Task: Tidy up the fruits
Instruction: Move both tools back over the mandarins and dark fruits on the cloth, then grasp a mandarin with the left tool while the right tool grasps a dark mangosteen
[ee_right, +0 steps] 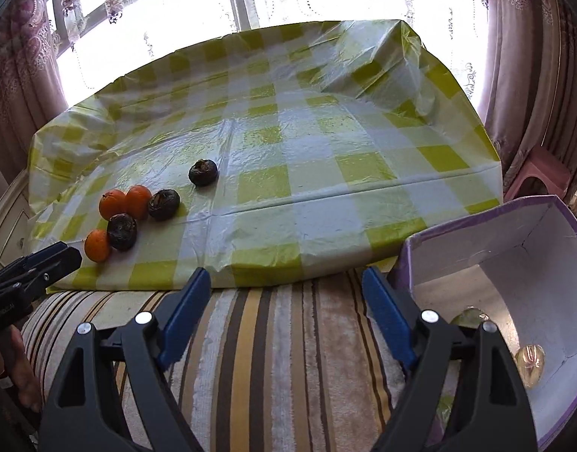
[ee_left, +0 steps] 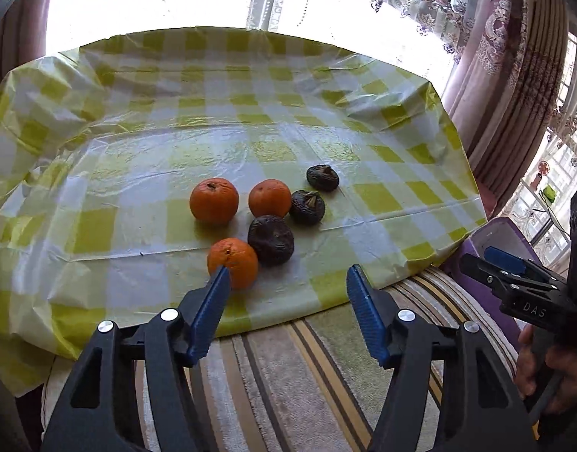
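Three oranges lie on the yellow checked cloth (ee_left: 137,173): one at the front (ee_left: 233,260), two behind it (ee_left: 214,200) (ee_left: 269,197). Three dark wrinkled fruits sit beside them, the largest (ee_left: 270,239) touching the front orange and two smaller ones (ee_left: 307,207) (ee_left: 322,177) behind. My left gripper (ee_left: 288,269) is open and holds nothing, its left fingertip just in front of the front orange. My right gripper (ee_right: 286,271) is open and holds nothing over the striped cushion, with the fruit cluster (ee_right: 121,231) far to its left.
A purple box (ee_right: 476,241) with a white inside stands at the right, holding pale yellowish fruits (ee_right: 529,361). A striped cushion (ee_right: 269,339) runs along the cloth's near edge. Curtains and bright windows lie behind. A hand (ee_left: 552,369) holds the right gripper.
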Tool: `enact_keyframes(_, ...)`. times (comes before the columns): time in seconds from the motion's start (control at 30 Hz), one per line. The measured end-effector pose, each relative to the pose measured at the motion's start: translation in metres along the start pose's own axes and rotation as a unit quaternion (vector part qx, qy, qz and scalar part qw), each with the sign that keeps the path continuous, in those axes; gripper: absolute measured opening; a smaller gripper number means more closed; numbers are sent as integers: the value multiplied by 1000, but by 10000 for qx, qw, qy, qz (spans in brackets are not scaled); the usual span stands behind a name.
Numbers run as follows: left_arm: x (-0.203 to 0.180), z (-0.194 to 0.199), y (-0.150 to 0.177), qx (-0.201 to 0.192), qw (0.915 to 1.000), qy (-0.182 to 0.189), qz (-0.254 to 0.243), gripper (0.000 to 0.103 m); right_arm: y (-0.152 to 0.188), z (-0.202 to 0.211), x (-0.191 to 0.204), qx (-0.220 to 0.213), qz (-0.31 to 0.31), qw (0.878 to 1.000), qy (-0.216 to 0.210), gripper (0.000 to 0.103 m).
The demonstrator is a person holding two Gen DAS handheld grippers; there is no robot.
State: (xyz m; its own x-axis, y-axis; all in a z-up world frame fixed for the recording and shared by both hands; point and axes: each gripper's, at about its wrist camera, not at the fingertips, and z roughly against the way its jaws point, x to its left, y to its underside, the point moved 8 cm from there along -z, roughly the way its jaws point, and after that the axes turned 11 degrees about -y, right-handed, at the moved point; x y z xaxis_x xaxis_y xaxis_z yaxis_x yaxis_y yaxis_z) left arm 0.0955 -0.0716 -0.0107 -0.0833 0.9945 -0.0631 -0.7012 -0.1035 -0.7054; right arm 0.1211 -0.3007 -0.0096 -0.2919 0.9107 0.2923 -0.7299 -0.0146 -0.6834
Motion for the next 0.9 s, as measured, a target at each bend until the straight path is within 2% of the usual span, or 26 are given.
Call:
enact_keyframes(0.27, 41, -25, -1, 360, 9971, 62, 669, 48, 0, -34, 41, 294, 249, 9987, -329, 83)
enact_keyframes(0.6, 32, -48, -5, 602, 9953, 402, 649, 44, -6, -64, 75, 503, 431, 9960, -592, 83)
enact_keyframes(0.77, 33, -55, -3, 713, 9934, 557, 702, 37, -9, -78, 88, 590, 506, 9947, -675, 83)
enact_keyframes(0.9, 33, -56, -3, 699, 9929, 628, 733, 35, -12, -87, 96, 657, 553, 9937, -715, 83)
